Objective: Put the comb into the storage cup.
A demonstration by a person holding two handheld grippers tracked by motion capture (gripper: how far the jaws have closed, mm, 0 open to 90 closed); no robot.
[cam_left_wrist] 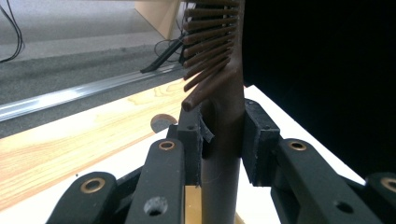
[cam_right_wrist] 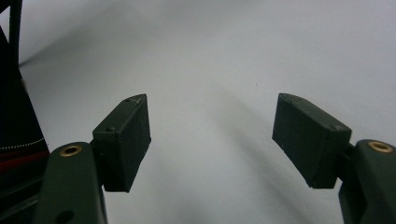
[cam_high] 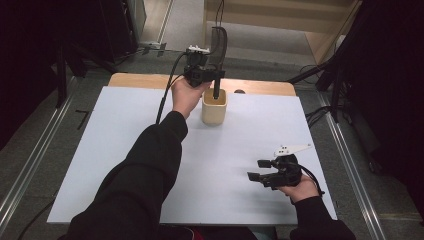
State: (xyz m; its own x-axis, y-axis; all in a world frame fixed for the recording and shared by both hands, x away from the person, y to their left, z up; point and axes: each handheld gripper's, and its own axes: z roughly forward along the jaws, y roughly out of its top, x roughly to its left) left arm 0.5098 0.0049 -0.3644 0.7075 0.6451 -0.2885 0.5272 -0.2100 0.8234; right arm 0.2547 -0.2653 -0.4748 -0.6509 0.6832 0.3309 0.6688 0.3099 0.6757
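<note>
Nearest to the person, the right gripper (cam_high: pixel 261 170) is held low over the white sheet (cam_high: pixel 125 165) near the right front corner of the desk (cam_high: pixel 135 80). Its jaws are spread wide and nothing is held between them; in the right gripper view bare white sheet is seen between and ahead of the pads (cam_right_wrist: pixel 126 140), so open room lies in front of these jaws. The sheet's right edge is just beside this gripper and its front edge is near.

Farther off, the left gripper (cam_high: pixel 212 75) is raised above the cream cup (cam_high: pixel 214 106), which stands on the sheet near the far edge. Its jaws are closed on the handle of a dark brown comb (cam_left_wrist: pixel 224 140), gripped just below the lowest teeth and held upright. Below the jaws, the handle's lower end is seen in the high view at the cup's mouth; whether it touches the cup's inside cannot be told. Beyond the jaws, a strip of bare wood with a round hole (cam_left_wrist: pixel 162 122) is seen, then the desk's far edge and grey floor (cam_left_wrist: pixel 70 60).

The comb's top is cut off in the left gripper view, and the cup is mostly hidden there behind the jaws. The dark surroundings at the right are hard to make out.
</note>
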